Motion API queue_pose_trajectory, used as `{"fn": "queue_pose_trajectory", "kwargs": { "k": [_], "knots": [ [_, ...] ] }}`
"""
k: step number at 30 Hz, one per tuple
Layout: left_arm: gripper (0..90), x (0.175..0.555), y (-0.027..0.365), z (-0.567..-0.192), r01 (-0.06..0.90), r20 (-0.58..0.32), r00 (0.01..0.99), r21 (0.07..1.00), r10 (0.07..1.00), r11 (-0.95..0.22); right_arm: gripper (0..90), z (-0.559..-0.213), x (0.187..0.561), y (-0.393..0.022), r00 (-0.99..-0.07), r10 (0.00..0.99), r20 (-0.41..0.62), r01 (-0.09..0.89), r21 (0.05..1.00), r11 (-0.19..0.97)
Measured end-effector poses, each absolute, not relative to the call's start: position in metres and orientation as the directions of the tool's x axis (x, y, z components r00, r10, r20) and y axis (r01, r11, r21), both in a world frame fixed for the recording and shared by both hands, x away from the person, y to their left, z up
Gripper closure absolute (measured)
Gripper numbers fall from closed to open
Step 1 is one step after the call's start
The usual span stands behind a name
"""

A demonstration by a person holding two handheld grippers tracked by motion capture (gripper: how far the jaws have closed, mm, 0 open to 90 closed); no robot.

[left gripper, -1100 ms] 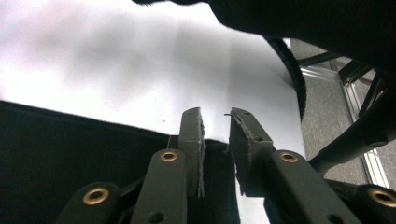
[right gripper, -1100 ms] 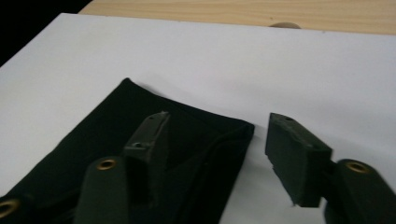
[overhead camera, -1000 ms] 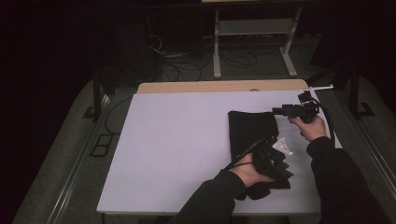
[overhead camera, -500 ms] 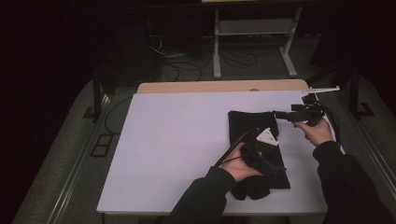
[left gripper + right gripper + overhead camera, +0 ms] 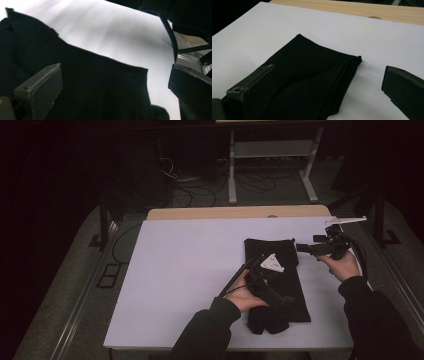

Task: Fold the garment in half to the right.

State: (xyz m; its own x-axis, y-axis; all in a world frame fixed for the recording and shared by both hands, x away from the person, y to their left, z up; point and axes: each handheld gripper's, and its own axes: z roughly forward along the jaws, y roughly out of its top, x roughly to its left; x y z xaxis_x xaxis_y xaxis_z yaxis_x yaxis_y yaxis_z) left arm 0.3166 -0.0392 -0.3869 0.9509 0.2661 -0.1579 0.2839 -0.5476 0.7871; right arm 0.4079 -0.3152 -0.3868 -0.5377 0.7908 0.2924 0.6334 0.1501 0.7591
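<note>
**Both grippers let go of the black cloth**

L gripper (image 5: 287, 301): jaws spread wide, have just been opening; nothing pinched. In the left gripper view the black cloth (image 5: 82, 82) lies under and ahead of the jaws, filling the space betw. them but not pressed by either pad. Its edge runs across ahead of the jaws, w/ bare white table (image 5: 112, 30) beyond. In the high view this gripper sits over the near part of the cloth (image 5: 280, 270), grey three-cornered plate (image 5: 272, 262) on top.

R gripper (image 5: 300, 248): jaws also spread wide, nothing betw. the pads. In the right gripper view the folded cloth (image 5: 309, 82) lies ahead, closer to the jaw at the view's left; a rounded fold corner sits roughly mid-gap, further out. The other jaw is over bare table. Wooden strip (image 5: 352, 10) at the far edge, beyond the jaws. In the high view R gripper is just beside the cloth's far corner.
</note>
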Motion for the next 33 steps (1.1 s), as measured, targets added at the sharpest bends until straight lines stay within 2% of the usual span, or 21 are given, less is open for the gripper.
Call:
{"fn": "queue_pose_trajectory", "kwargs": {
  "k": [16,33],
  "knots": [
    [0.0,0.316,0.006,-0.386,0.313,-0.153,0.929,0.81,0.336,-0.496,0.0,-0.38,0.388,-0.311,-0.57,0.773,0.278,0.608,0.776,0.169],
    [0.0,0.313,0.046,-0.39,0.334,-0.152,0.915,0.805,0.373,-0.491,0.0,-0.376,0.364,-0.311,-0.591,0.764,0.258,0.581,0.794,0.181]
  ]
}}
